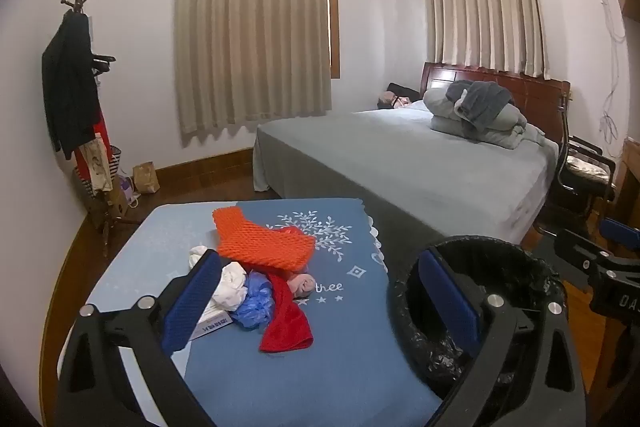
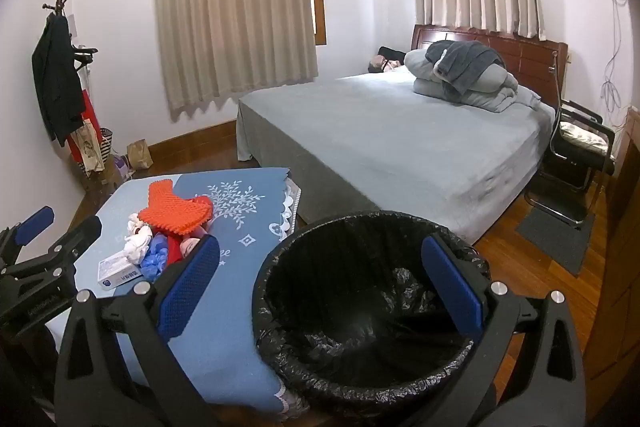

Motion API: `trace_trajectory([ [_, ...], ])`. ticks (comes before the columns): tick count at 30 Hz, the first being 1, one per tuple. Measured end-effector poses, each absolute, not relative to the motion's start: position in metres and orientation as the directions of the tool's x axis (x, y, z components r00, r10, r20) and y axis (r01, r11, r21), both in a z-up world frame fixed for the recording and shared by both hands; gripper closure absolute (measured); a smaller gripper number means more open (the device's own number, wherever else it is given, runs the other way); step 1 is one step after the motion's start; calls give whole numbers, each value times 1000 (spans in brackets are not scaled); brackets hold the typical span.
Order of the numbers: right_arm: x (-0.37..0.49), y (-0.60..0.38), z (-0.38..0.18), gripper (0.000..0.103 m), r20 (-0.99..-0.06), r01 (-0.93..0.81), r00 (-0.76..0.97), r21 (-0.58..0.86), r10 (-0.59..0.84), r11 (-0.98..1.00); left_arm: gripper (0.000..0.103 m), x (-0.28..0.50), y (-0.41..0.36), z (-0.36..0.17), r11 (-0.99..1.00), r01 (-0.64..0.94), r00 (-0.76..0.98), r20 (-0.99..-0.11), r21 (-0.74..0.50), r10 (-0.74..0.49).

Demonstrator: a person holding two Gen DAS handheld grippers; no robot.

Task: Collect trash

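Lined bin point(image 2: 360, 307) mouth up, orange mesh sleeve point(image 1: 262, 241) lying diagonally

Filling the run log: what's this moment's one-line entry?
left tongs: open, over trash pile | right tongs: open, over bin | trash: uncollected

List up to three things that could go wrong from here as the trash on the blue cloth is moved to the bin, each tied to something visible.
1. The trash lies heaped: lifting the orange foam net may drag the red cloth or white wad off the table.
2. The bin stands beside the table; loose drops could miss it.
3. Both grippers, left and right, are open and near each other, so may collide.
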State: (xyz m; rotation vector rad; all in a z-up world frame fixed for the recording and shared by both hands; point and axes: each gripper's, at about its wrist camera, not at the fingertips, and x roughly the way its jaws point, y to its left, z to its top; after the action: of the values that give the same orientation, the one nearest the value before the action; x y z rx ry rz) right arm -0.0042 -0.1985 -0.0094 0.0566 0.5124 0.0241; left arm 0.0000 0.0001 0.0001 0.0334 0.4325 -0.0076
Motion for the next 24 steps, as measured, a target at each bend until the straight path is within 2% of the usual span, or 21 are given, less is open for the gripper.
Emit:
trace_trajectory([
  [24, -4, -199, -11, 5, -493, -9, 869, 64, 39, 998, 6, 0, 0, 0, 999, 12, 907, -420, 31, 2],
])
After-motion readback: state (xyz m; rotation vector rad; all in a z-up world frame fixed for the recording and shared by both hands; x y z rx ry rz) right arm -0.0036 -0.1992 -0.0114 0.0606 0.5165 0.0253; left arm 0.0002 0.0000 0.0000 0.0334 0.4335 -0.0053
